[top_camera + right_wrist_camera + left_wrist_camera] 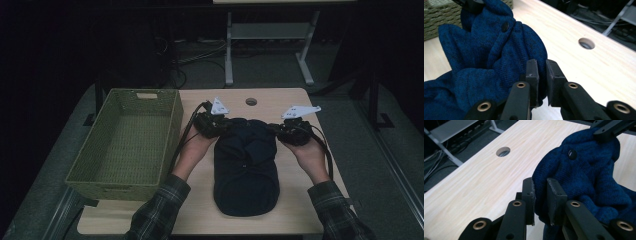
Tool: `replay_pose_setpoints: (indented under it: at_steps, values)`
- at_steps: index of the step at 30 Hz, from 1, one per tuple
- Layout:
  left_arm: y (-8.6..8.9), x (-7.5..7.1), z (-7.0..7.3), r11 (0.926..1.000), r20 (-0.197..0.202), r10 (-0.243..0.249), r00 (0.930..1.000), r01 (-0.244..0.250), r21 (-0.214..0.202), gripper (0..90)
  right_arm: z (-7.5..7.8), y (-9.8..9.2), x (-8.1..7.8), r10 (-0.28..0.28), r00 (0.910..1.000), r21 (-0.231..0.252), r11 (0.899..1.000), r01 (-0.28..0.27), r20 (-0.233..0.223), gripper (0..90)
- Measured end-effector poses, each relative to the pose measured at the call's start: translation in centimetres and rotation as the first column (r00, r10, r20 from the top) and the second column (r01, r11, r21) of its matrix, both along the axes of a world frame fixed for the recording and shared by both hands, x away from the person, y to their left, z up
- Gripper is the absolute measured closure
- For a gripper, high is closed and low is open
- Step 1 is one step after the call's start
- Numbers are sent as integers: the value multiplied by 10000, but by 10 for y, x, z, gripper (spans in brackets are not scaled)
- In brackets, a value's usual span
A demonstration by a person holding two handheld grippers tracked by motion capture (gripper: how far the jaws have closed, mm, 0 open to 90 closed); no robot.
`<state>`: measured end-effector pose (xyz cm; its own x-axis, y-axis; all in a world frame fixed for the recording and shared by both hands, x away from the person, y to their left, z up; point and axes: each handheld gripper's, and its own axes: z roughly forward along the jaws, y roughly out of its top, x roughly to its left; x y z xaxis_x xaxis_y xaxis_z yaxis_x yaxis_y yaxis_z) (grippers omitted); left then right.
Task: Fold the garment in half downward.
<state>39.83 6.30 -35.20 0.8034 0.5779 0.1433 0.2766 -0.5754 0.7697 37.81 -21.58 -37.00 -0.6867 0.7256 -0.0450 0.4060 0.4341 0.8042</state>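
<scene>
A dark blue knitted garment (246, 170) lies bunched lengthwise on the light wooden table (300, 205), its far end lifted into folds. My left gripper (216, 125) pinches that far end at its left corner. In the left gripper view the jaws (541, 188) are shut on a fold of the knit (584, 177), near a black button (572, 154). My right gripper (286, 132) holds the right corner. In the right gripper view its jaws (541, 68) are shut on a fold of the blue fabric (486, 65). A hand holds each gripper from below.
A green woven basket (172, 130) stands along the table's left side, close to my left gripper. A round cable hole (251, 101) sits near the table's far edge. Beyond the table are a white desk frame (229, 55) and cables on the dark floor.
</scene>
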Motion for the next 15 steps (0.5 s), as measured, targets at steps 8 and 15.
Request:
replay_pose_setpoints:
  at_steps: [8,15]
  values:
    - [9,-17,-5,9986,-352,-123,9993,104,-519,773,-2,3,-18,275,9996,126,9995,-275,-18,810]
    - [16,-45,-14,9964,-549,-474,9974,434,-722,764,-11,3,-43,508,9986,297,9982,-512,145,802]
